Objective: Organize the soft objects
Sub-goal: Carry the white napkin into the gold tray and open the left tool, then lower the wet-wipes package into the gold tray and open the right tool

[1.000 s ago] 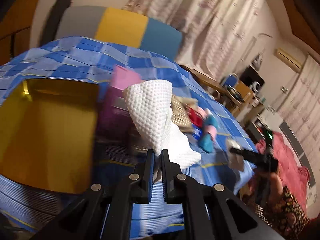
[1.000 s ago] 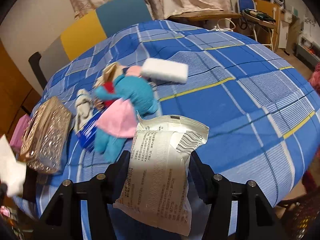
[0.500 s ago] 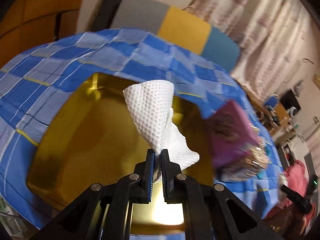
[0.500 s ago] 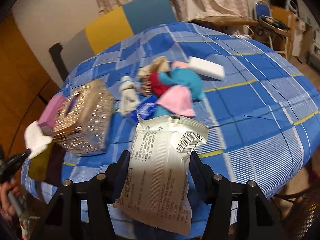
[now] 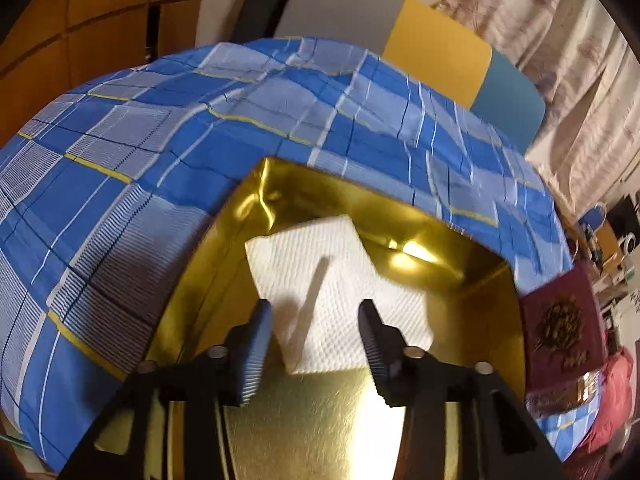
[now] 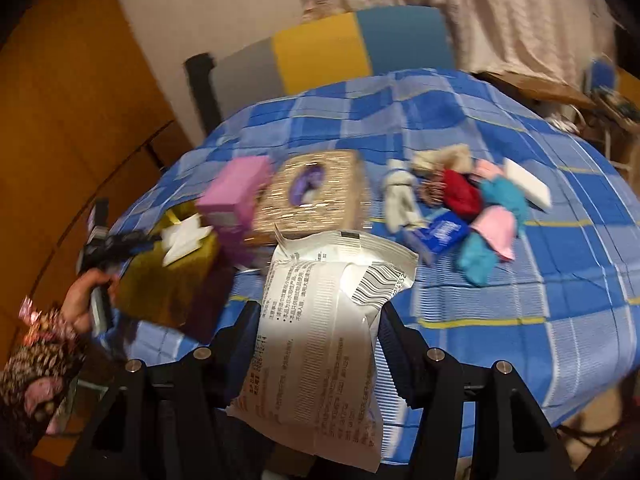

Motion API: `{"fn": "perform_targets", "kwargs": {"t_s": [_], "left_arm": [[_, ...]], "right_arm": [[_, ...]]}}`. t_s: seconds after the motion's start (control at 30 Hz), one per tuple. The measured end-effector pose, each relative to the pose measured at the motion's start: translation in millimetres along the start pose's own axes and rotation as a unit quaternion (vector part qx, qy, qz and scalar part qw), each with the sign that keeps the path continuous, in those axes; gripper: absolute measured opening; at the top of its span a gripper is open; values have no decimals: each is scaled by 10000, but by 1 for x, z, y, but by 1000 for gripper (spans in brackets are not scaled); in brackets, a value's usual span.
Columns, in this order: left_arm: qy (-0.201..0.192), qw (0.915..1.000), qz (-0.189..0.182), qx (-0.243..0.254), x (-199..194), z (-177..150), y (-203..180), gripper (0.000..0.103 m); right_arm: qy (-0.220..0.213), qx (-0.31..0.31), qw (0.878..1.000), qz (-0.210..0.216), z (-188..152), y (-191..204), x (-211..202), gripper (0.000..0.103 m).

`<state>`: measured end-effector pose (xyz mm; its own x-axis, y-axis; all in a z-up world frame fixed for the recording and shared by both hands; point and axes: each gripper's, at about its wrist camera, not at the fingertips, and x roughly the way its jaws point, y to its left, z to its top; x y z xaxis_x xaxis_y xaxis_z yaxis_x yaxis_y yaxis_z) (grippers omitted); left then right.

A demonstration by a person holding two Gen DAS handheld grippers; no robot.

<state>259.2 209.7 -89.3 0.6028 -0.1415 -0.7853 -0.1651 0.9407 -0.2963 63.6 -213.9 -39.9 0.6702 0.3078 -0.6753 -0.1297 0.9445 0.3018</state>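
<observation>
Left gripper (image 5: 316, 332) over gold box (image 5: 472, 280), jaws just opening, pads clear of white paper towel (image 5: 340, 280) lying inside box. Right gripper (image 6: 316, 328) clamps white printed packet (image 6: 320, 332) above blue checked tablecloth (image 6: 560, 300), right of gold box.

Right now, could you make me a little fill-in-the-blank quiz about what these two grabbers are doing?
1. The white napkin lies in the ____ box.
2. The left fingers stand ____, having just let go of the napkin.
3. The right fingers pinch a white ____.
4. The tablecloth is blue and ____.

Missing: gold; open; packet; checked
</observation>
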Motion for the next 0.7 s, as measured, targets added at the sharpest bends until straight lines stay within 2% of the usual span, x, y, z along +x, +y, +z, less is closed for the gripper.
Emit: {"fn": "perform_targets", "kwargs": {"t_s": [0.07, 0.2, 0.37, 0.53, 0.7], "left_arm": [[-52, 9999, 15, -130, -5, 2, 3, 54], [-411, 9985, 50, -360, -31, -11, 9, 54], [-839, 9962, 188, -137, -70, -47, 3, 54], [-950, 9952, 193, -142, -94, -84, 1, 54], [-995, 9942, 361, -191, -106, -102, 1, 54]], "right_arm": [[49, -159, 9998, 148, 1, 15, 4, 59], [186, -442, 9979, 439, 1, 44, 14, 59], [398, -814, 9924, 836, 5, 86, 38, 59], [561, -1186, 9848, 1141, 13, 129, 66, 59], [630, -1537, 9771, 1333, 21, 174, 94, 59]]}}
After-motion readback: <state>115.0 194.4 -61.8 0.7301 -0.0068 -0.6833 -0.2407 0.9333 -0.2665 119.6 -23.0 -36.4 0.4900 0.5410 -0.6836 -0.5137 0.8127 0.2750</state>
